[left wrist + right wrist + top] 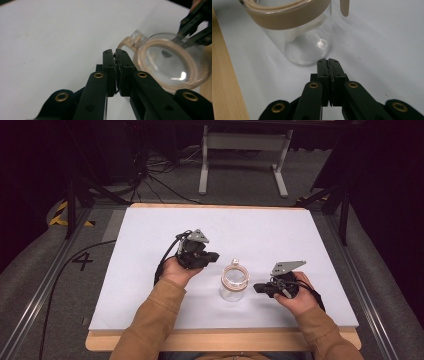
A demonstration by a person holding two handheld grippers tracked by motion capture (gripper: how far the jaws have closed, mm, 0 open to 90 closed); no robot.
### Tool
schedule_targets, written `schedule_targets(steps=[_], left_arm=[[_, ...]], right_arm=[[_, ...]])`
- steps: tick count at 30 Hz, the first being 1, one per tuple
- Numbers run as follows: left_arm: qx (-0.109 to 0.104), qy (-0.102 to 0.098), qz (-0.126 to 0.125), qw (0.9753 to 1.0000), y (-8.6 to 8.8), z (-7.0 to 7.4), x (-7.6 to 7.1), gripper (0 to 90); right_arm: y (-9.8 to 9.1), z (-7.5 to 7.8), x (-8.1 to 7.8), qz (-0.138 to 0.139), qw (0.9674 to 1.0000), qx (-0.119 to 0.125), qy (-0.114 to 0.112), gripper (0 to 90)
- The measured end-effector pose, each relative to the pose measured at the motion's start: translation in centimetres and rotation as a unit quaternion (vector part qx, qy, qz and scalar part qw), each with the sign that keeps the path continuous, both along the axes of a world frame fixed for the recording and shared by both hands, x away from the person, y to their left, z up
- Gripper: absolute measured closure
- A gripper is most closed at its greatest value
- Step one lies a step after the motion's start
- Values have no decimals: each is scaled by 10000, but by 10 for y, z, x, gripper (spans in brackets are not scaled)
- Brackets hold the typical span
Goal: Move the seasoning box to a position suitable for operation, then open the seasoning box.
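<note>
A clear glass jar (233, 283) is standing upright mid-worktop (150, 235). The left claw (212, 256) is sitting at its ten o'clock, the right claw (259, 288) nearer at four o'clock, both pressed together, pinching nothing.

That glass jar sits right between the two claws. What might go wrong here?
1. The glass jar stands free and upright; a nudge from the left claw or the right claw, both shut and close beside it, might tip it.
2. Clear glass may slip when gripped.
</note>
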State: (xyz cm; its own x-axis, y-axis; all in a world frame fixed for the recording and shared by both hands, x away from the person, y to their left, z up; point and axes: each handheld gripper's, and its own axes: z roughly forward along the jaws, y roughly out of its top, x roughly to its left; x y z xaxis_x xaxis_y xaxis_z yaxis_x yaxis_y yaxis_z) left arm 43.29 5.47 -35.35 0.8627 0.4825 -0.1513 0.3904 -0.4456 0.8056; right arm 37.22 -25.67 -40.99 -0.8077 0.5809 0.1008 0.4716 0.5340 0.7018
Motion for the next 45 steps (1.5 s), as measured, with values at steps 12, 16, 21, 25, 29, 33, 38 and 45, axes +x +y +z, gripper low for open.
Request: schedule_targets(steps=[12,16,21,25,29,33,38,45], left_arm=[[-631,-303,-193,9974,-17,-14,11,818],[-544,-393,-322,9972,-27,-17,11,834],[-513,-385,-451,9969,-34,-15,11,843],[-515,-341,-596,9963,-36,-17,13,851],[-496,-292,-620,9964,-38,-19,14,862],[-497,-248,-610,9966,-38,-20,14,865],[-514,-210,-635,9964,-38,-20,16,864],[-542,-178,-639,9963,-38,-21,17,864]], right_arm=[[-4,2,-13,-19,9999,129,-96,894],[-4,1,-18,-38,9999,128,-95,895],[-3,2,-23,-1,9998,153,-107,894],[1,1,-27,87,9998,131,-90,894],[6,0,-29,152,9997,127,-110,894],[9,1,-31,211,9996,139,-115,895],[14,1,-33,288,9993,180,-145,895],[23,9,-37,372,9976,482,-337,898]])
